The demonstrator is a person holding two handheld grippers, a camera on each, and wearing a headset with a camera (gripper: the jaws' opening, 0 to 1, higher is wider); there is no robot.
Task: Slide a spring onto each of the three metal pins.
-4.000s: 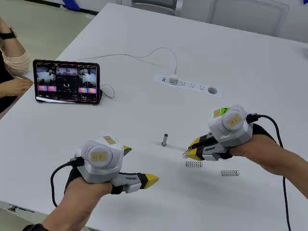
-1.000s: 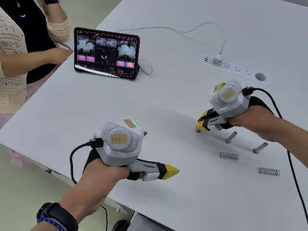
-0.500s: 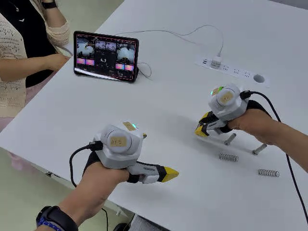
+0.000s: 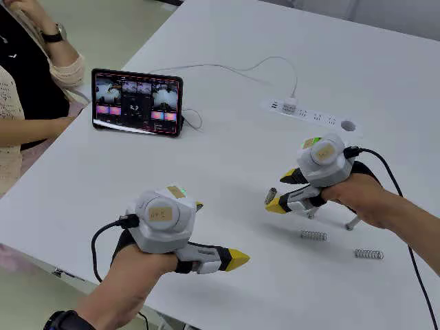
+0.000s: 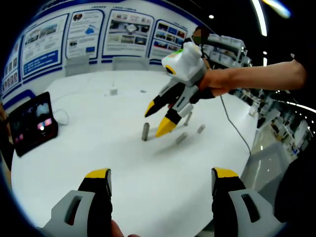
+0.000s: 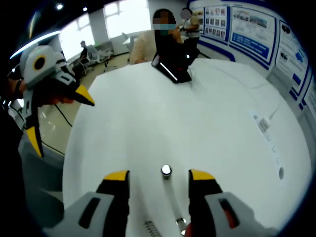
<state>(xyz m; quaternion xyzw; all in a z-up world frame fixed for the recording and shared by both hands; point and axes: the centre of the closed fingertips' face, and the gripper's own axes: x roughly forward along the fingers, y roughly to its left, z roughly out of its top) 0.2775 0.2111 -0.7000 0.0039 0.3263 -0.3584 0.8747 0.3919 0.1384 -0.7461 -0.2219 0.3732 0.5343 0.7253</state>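
A short metal pin (image 4: 271, 196) stands upright on the white table (image 4: 227, 158); its side looks ribbed, like a coil around it. My right gripper (image 4: 278, 192) is open, its yellow tips on either side of that pin (image 6: 166, 171). Two loose springs (image 4: 313, 235) (image 4: 368, 254) lie near my right wrist. Another pin (image 4: 352, 222) shows below my right hand, partly hidden. My left gripper (image 4: 238, 260) hovers open and empty near the table's front edge, its jaws (image 5: 160, 175) pointing at the right gripper (image 5: 168, 106) and the upright pin (image 5: 145, 131).
A tablet (image 4: 137, 102) stands at the back left, with a person's arm beside it. A white power strip (image 4: 309, 115) with a cable lies at the back right. A black cable (image 4: 405, 227) trails from my right gripper. The table's front edge runs just below my left hand.
My right gripper's jaws have parted, and the upright pin now stands free between its tips. The head camera has shifted. My left gripper has held its place.
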